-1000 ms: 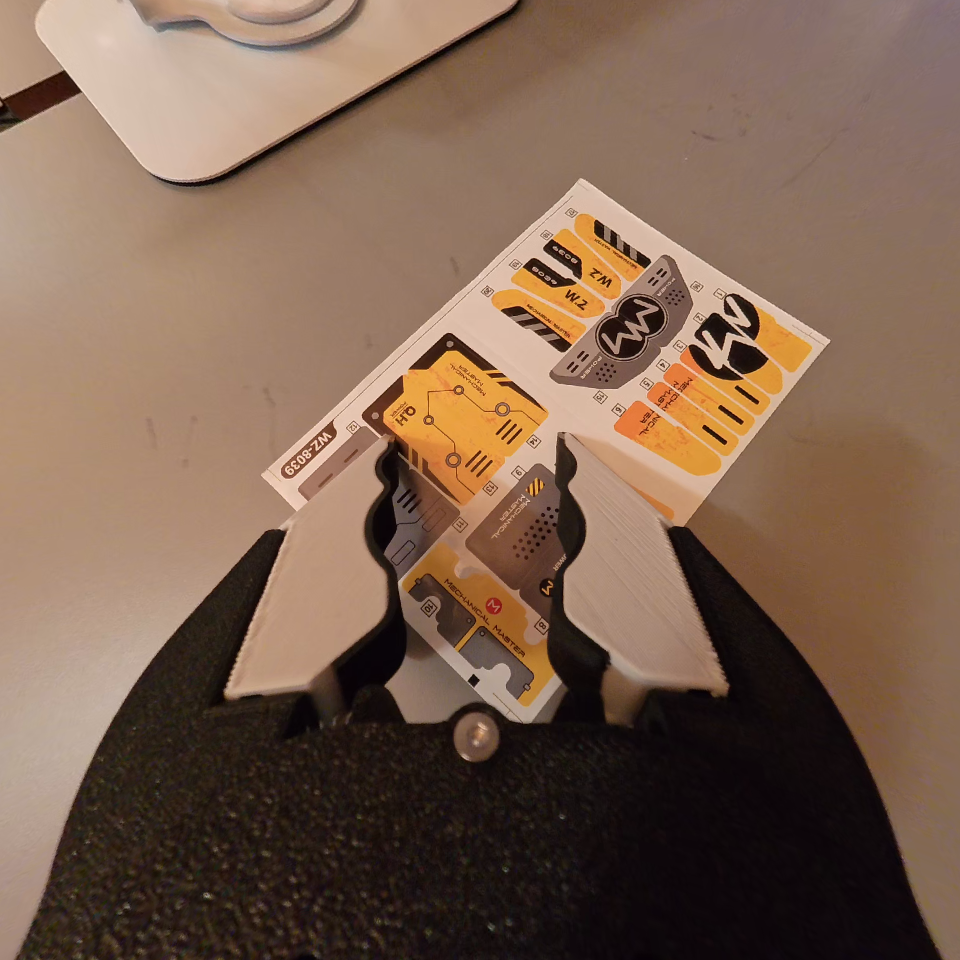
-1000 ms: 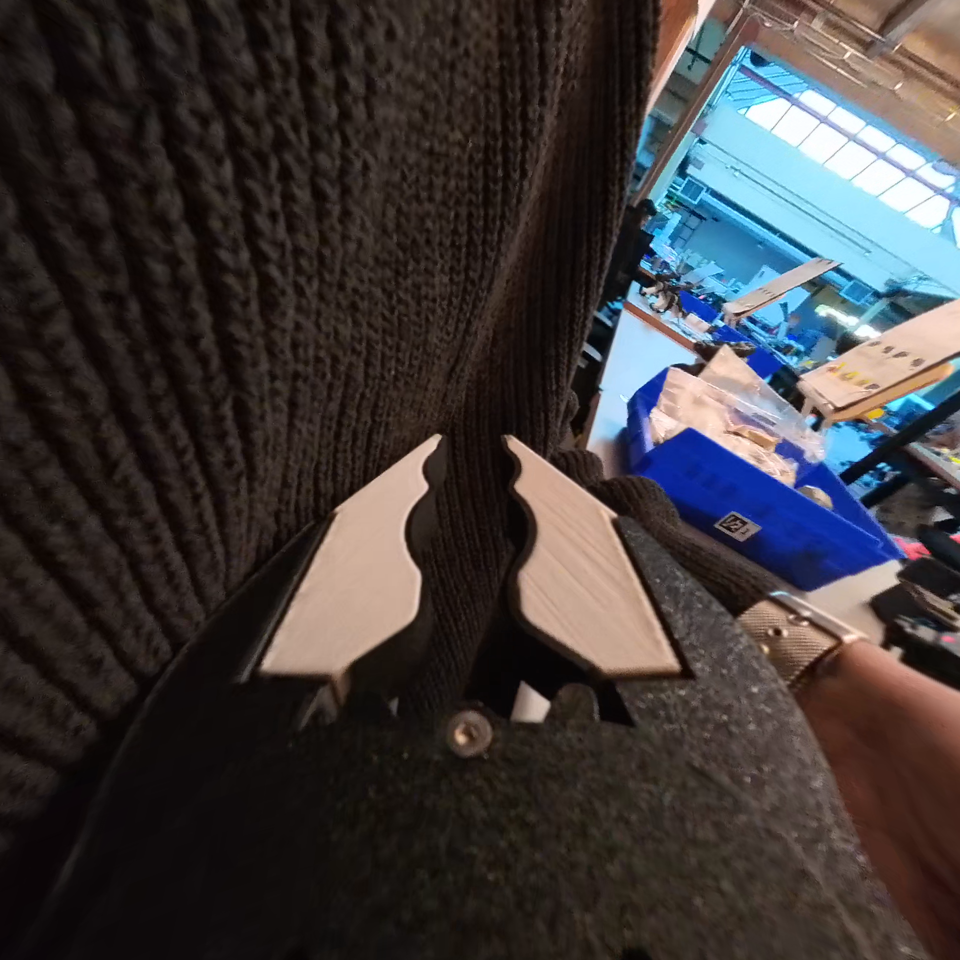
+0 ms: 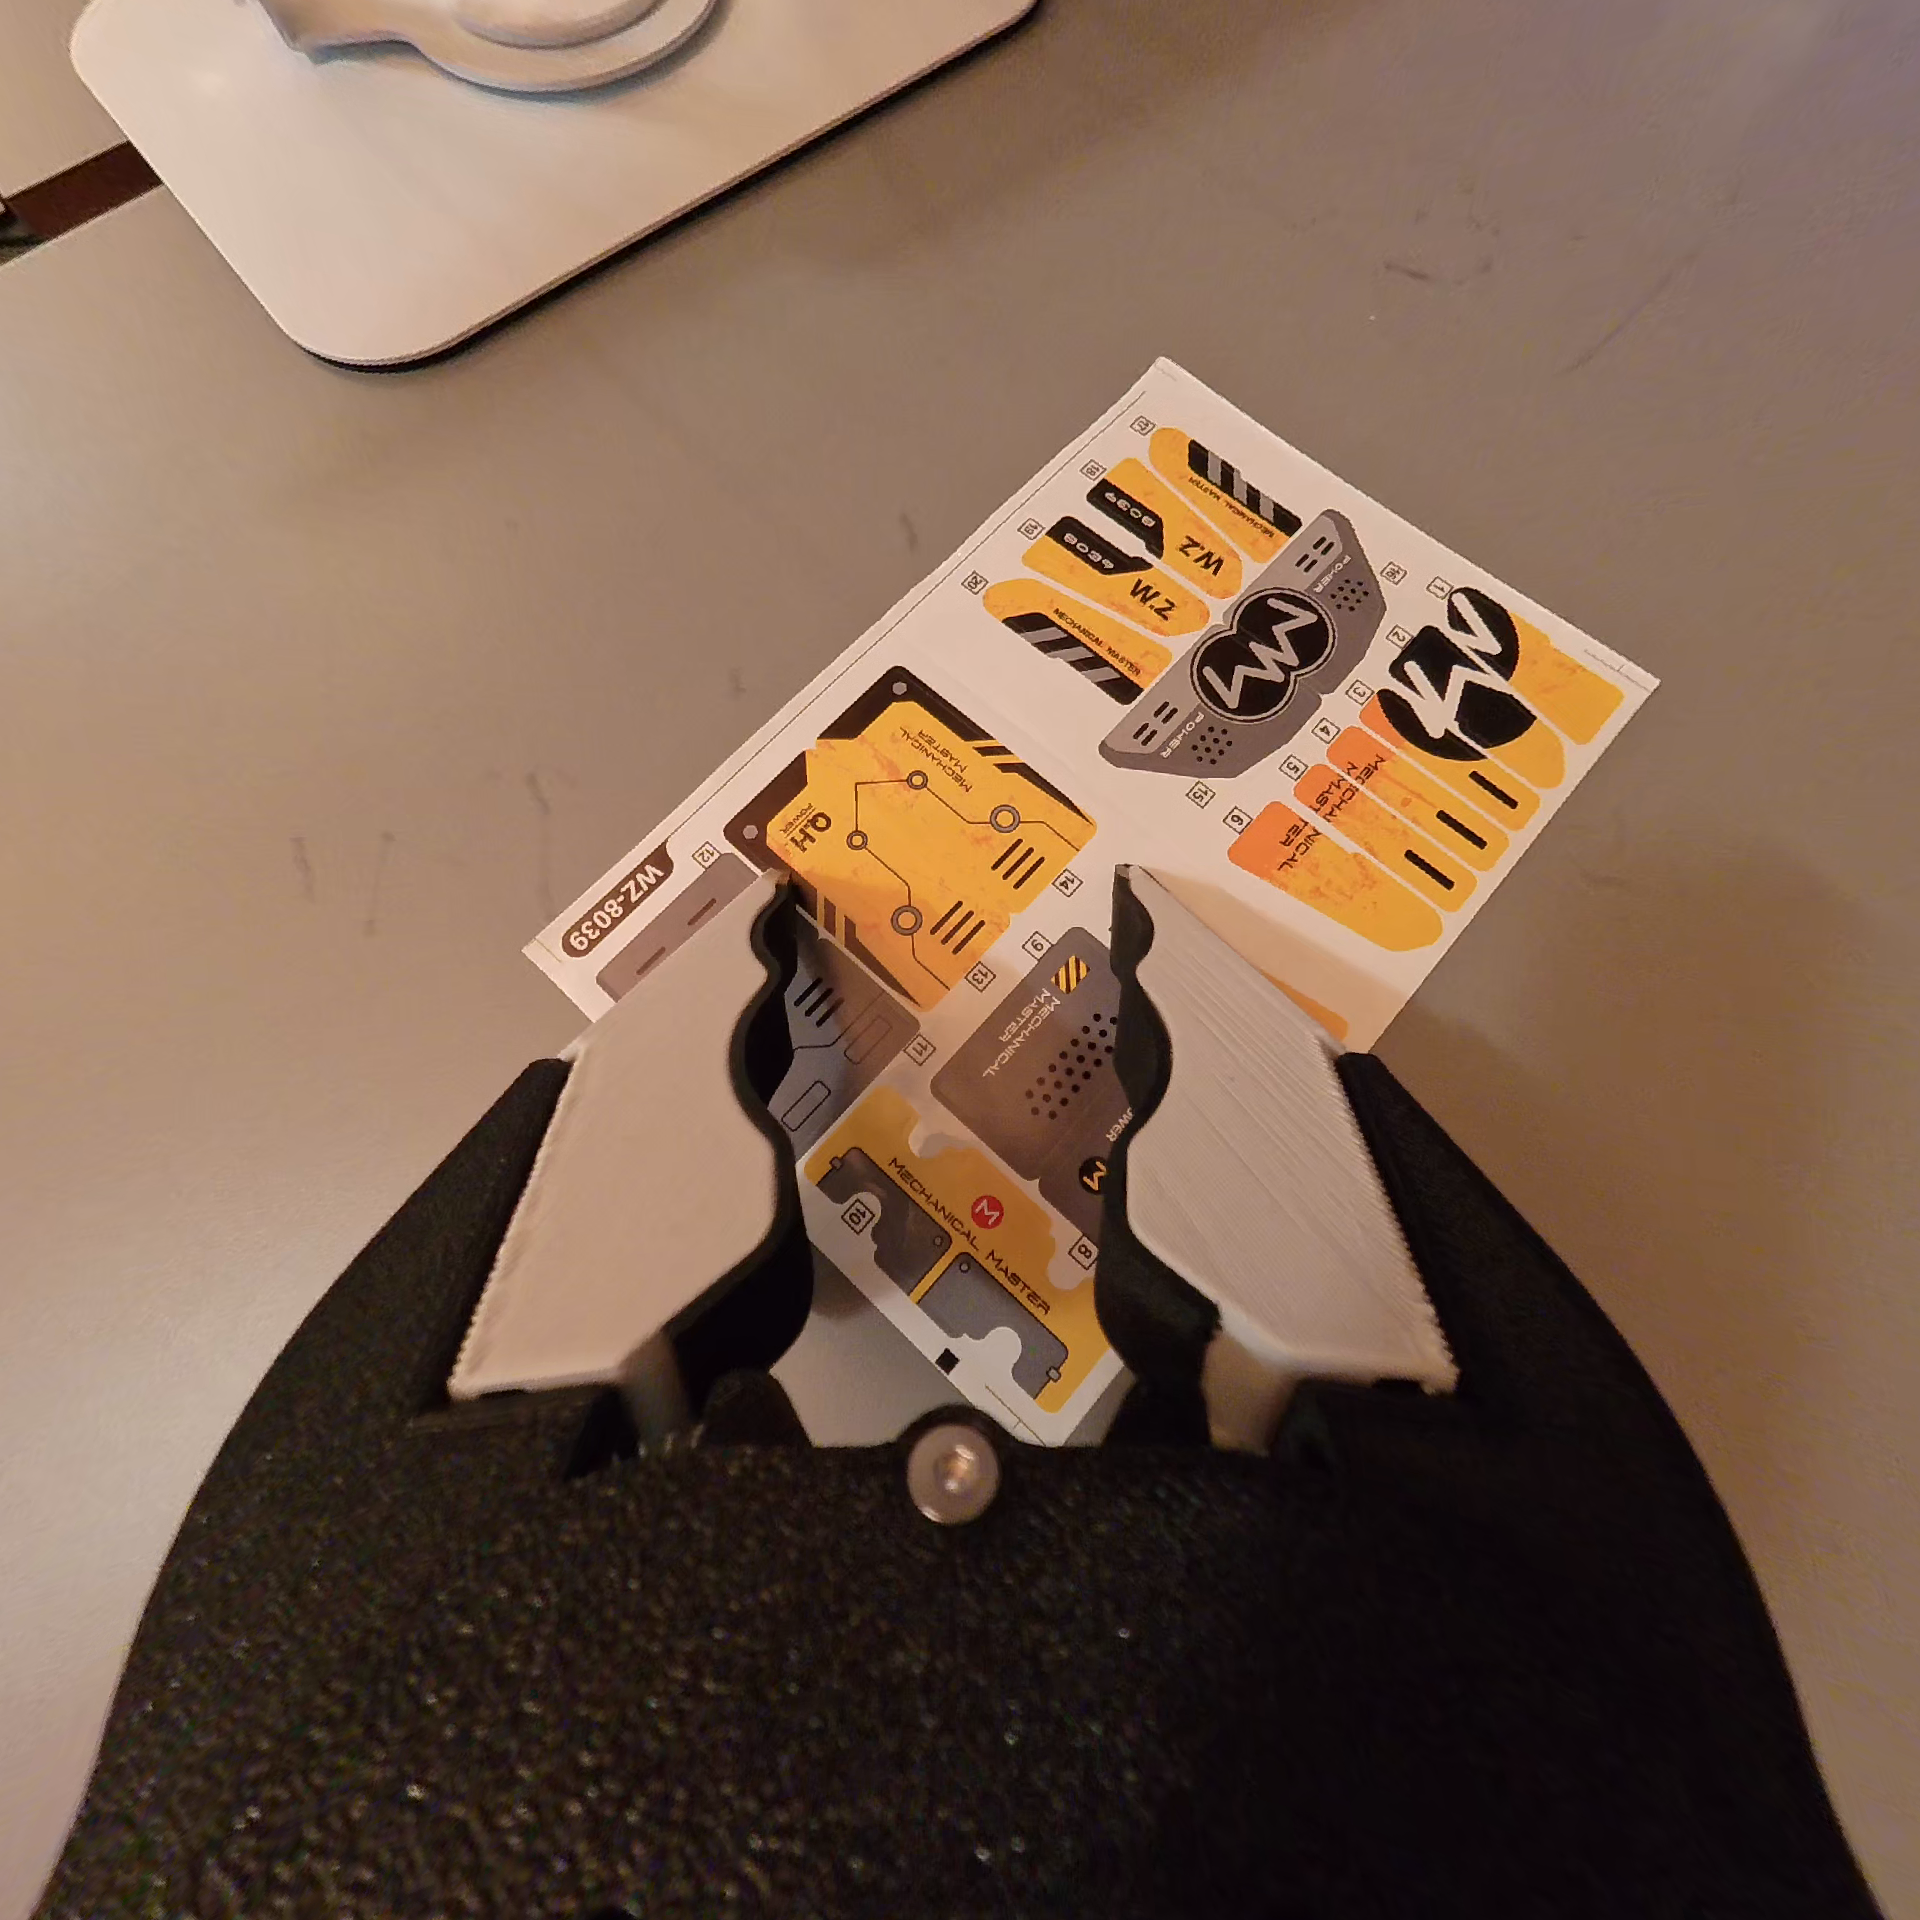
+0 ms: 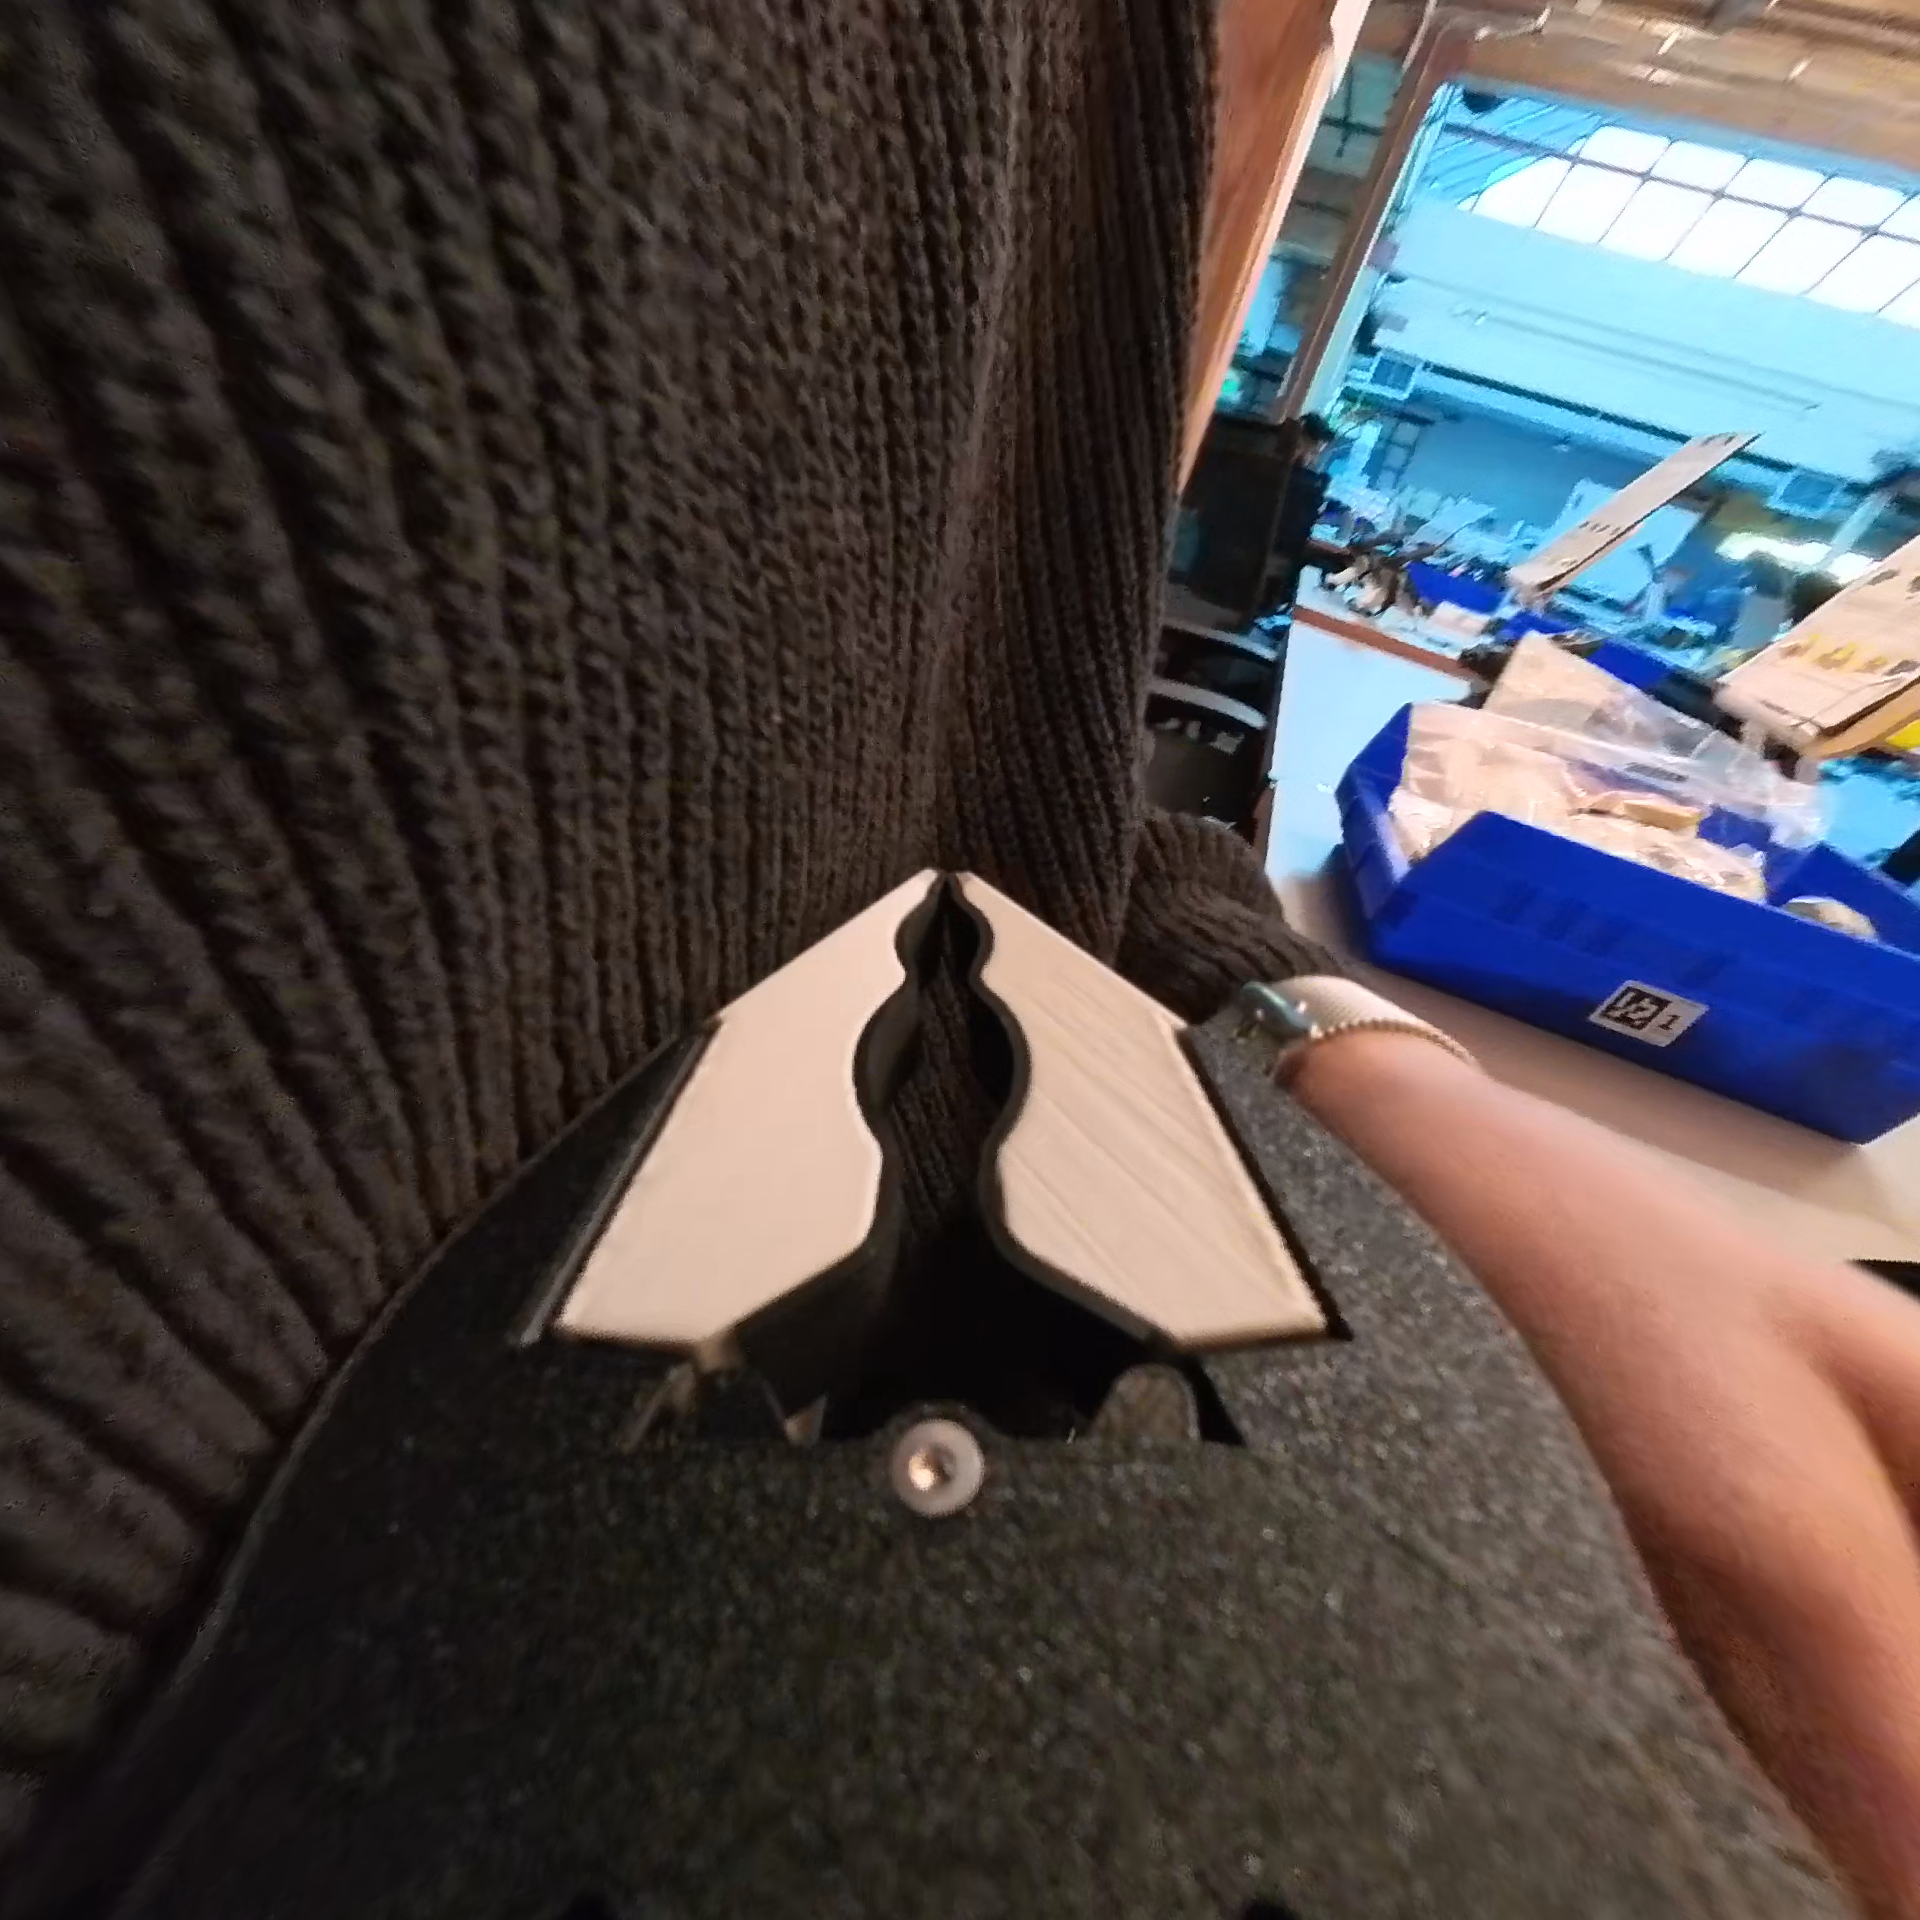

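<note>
Since a second ago the right hand-held gripper has clenched: its two white fingers, apart before, now meet at the tips with nothing between them. It points at a dark ribbed knit sweater that fills most of its view, just beyond the fingertips. A person's hand with a pale strap at the wrist lies along the gripper's right side. Farther off, a blue bin full of clear bags sits on a pale surface.

The left hand-held gripper has barely shifted — it hangs released over a sticker sheet, fingers spread wide and gripping nothing. The sheet, white with yellow, grey and black decals, lies flat on the grey counter, turned at an angle. Its near part shows through the gap between the fingers, and its far corner reaches beyond the tips. Whether the fingers touch the sheet cannot be told. At the far left of the counter lies a white rounded plate, well apart from the sheet — something pale stands on it, cut off by the frame.
</note>
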The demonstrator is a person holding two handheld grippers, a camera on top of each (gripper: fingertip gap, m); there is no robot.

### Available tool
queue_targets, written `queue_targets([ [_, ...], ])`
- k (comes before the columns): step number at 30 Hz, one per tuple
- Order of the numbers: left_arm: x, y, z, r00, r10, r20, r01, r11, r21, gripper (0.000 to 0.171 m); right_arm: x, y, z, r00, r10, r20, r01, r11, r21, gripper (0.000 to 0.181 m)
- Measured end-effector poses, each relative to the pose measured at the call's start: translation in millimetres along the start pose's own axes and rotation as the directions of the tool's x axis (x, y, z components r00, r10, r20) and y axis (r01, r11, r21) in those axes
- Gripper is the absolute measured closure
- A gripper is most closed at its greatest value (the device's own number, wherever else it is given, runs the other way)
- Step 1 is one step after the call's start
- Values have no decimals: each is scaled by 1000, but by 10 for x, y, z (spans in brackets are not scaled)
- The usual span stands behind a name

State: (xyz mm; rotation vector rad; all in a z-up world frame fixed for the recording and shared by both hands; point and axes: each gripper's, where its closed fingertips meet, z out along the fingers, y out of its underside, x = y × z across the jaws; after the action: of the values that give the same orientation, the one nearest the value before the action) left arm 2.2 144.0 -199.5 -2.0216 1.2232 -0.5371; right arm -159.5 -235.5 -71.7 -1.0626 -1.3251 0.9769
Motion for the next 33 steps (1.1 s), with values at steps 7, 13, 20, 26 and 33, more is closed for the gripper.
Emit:
queue_targets([
  [7, -1, 0, 0, 1000, 0, 0, 0, 1000, 0, 111, -25, 116, -15, 997, -69, 27, 71, 996, -53, 178],
  [13, -1, -1, 0, 1000, 0, 0, 0, 1000, 0, 111, -44, 251, -19, 990, -135, 41, 138, 985, -100, 179],
  [20, -2, -1, 0, 1000, 0, 0, 0, 1000, 0, 111, 43, 296, -8, 966, -260, -3, 257, 956, -141, 178],
  [26, -1, -2, 1, 1000, 0, 0, 0, 1000, 0, 111, 54, 178, 23, 946, -321, -50, 313, 942, -121, 179],
  [33, 0, -2, 0, 1000, 0, 0, 0, 1000, 0, 111, 115, -50, -83, 955, -285, -84, 281, 958, -52, 179],
])
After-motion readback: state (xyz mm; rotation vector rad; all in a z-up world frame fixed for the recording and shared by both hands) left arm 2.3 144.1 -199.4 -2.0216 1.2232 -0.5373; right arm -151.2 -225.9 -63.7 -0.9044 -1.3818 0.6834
